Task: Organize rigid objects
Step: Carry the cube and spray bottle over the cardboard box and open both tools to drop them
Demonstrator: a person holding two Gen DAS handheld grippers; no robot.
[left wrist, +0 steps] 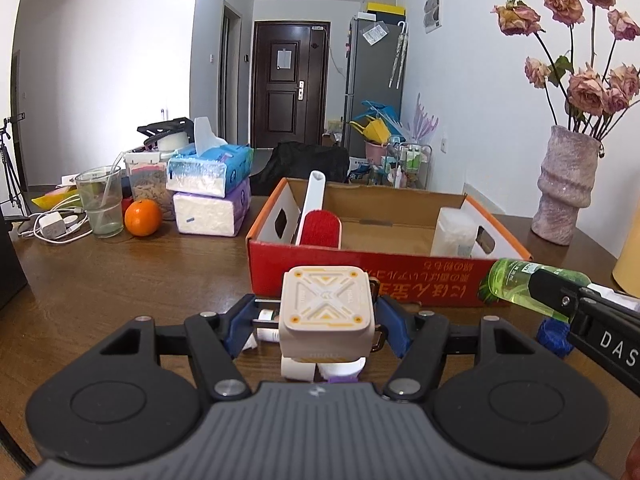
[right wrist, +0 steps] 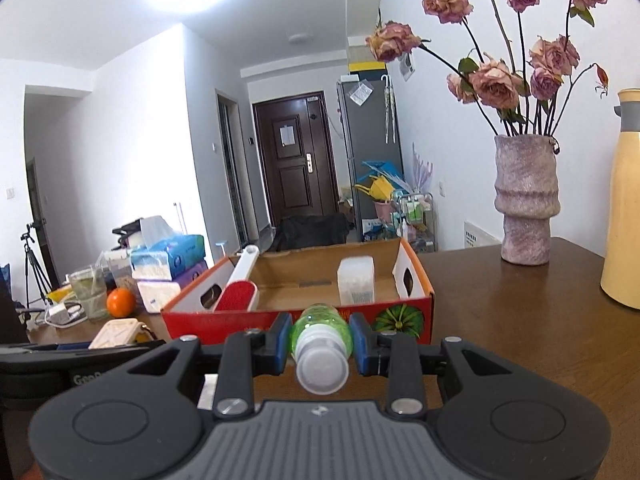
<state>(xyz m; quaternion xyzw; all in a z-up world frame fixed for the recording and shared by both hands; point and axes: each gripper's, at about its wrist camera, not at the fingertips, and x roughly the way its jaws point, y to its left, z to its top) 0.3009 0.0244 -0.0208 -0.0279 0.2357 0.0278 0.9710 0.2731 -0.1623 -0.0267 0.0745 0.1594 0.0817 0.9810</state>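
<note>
**Both grippers loaded in front of the red carton**

You are working on a dark brown wooden table (right wrist: 500,320) in a white-walled room, with a dark panelled door (left wrist: 289,84) down the hallway behind the carton. The open cardboard carton (left wrist: 360,276), red outside and plain brown inside, sits mid-table. Inside it, a lint brush (left wrist: 320,228) with a red bristly pad and white handle leans against the left wall, and a white translucent box (left wrist: 454,234) stands at the right wall.

Left of the carton lie stacked tissue packs (left wrist: 212,188), an orange (left wrist: 143,218) and a glass tumbler (left wrist: 100,202). To the right of the carton stands a rough, ribbed pink vase (right wrist: 526,200) of dried roses.

Your left gripper (left wrist: 316,320) pinches a cream, square, rounded-corner gadget (left wrist: 326,308) with yellow accents, just in front of the carton. Your right gripper (right wrist: 320,340) is pressed onto a clear green plastic bottle (right wrist: 322,332) with a white cap, lying level, its base towards the carton's front wall.
</note>
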